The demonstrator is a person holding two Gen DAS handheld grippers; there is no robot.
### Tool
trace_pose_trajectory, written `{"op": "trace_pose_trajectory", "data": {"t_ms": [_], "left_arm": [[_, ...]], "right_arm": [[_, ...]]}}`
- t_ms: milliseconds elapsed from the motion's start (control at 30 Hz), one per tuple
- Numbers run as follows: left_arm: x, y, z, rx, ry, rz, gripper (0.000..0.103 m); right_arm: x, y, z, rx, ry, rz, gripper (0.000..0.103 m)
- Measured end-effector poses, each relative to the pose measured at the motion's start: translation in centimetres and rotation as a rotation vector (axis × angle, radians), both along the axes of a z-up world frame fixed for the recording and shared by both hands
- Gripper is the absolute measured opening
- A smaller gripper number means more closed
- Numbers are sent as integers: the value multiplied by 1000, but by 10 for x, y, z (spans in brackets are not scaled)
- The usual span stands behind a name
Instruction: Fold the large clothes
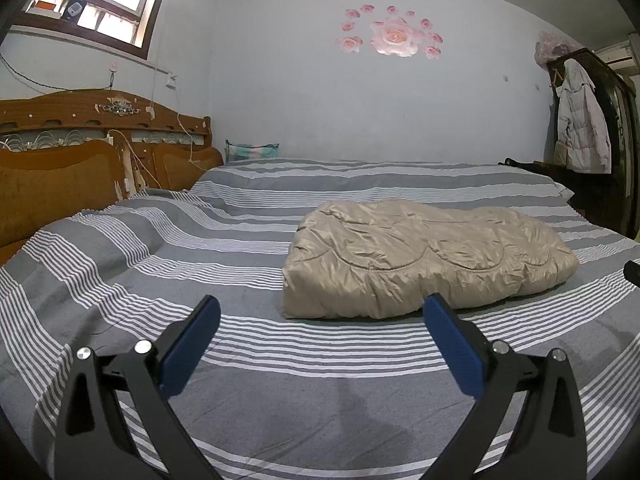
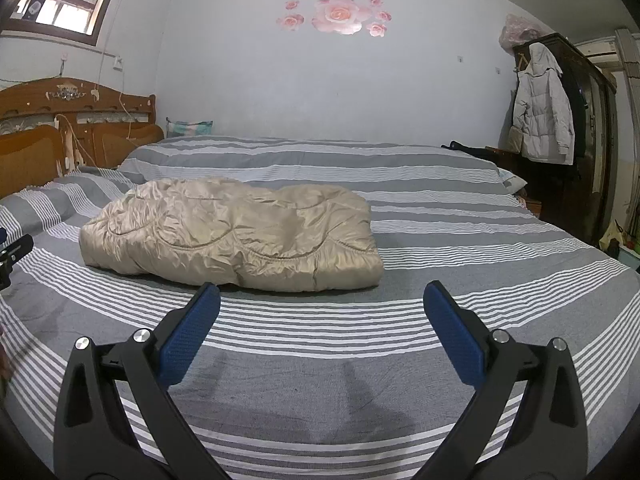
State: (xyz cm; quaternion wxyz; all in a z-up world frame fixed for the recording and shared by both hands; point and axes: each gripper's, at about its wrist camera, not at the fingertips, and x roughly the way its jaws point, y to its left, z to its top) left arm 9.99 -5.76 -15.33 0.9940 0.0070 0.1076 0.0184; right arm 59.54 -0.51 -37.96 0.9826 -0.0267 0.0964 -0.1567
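Note:
A beige quilted padded garment lies folded into a thick rectangular bundle on the grey and white striped bed sheet. It also shows in the right wrist view. My left gripper is open and empty, hovering over the sheet in front of the bundle's left end. My right gripper is open and empty, just in front of the bundle's right end. The tip of the left gripper shows at the left edge of the right wrist view.
A wooden headboard runs along the left. A pillow lies at the far corner by the wall. A dark wardrobe with a hanging grey coat stands at the right beside the bed.

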Motion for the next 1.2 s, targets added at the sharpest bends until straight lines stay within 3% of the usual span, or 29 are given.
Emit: {"op": "trace_pose_trajectory", "data": {"t_ms": [1200], "left_arm": [[4,3,-2,1,22,-4,101]], "right_arm": [[2,1,-2,1,24,-1,100]]}}
